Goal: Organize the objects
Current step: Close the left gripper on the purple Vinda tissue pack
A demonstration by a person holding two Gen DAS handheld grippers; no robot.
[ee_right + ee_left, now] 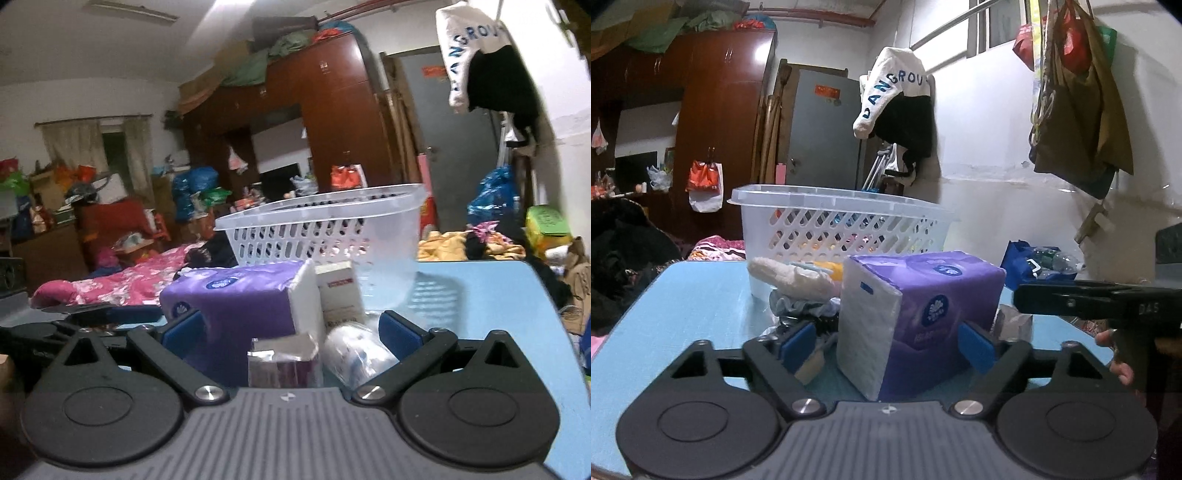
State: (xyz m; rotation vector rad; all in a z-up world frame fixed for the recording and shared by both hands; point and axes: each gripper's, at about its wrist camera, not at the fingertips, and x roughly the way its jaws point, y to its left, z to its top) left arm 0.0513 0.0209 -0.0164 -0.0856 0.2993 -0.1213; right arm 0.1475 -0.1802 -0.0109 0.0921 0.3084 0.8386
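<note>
A purple tissue pack [919,314] stands on the blue table [687,302], between the blue pads of my left gripper [886,349], which is open around it without touching. A white mesh basket [842,225] stands behind it. A fluffy cream item [786,277] and small clutter [798,314] lie to the left. In the right wrist view my right gripper [291,334] is open around the tissue pack [236,302], a foil sachet [280,360], a clear plastic item [354,350] and a white box [338,295]. The basket [325,229] stands behind.
The right gripper's black body [1100,301] reaches in from the right of the left wrist view. A blue bag with bottles [1034,266] sits beyond the table. A pink bed [122,280], a wardrobe [332,110] and hanging clothes [897,99] surround the table.
</note>
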